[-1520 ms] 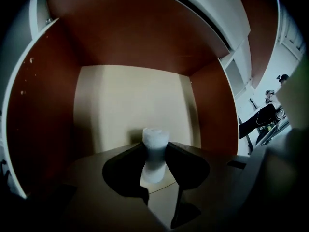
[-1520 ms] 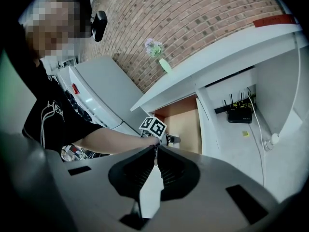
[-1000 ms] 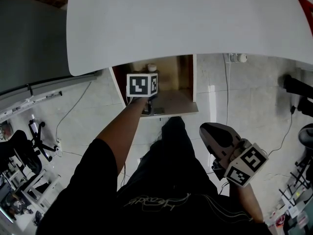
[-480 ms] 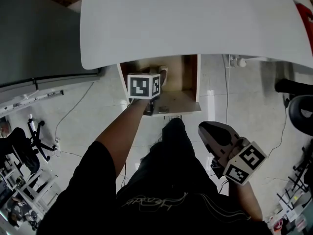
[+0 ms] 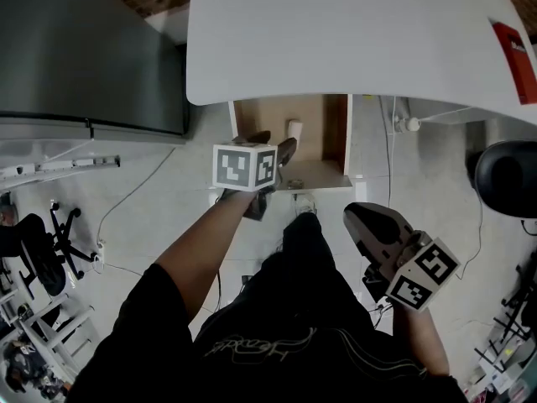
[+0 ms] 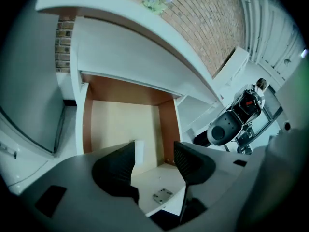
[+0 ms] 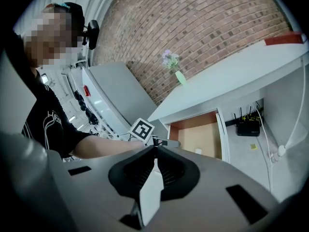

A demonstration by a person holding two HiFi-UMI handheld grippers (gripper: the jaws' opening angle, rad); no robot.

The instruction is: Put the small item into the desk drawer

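Observation:
Under the white desk top [image 5: 336, 32] the wooden drawer [image 5: 331, 137] stands pulled out. A small white item [image 5: 294, 129] stands upright on its floor, free of any grip. My left gripper [image 5: 270, 143] hovers at the drawer's front edge, jaws open and empty. In the left gripper view the item [image 6: 139, 151] shows beyond the left gripper [image 6: 153, 151], on the drawer floor [image 6: 116, 124]. My right gripper [image 5: 359, 218] hangs low at the right by the person's leg, shut and empty. The right gripper [image 7: 153, 151] view shows the drawer [image 7: 205, 137] with the item [image 7: 198, 151].
A grey cabinet [image 5: 84, 49] stands left of the desk. A red thing [image 5: 512, 49] lies at the desk's right end and a vase of flowers [image 7: 178, 74] on top. A black chair [image 5: 508, 175] and a router [image 7: 248, 127] are on the floor at the right.
My left gripper has opened and drawn back toward the drawer's front edge, leaving the small white item standing in the drawer. The right gripper has stayed put.

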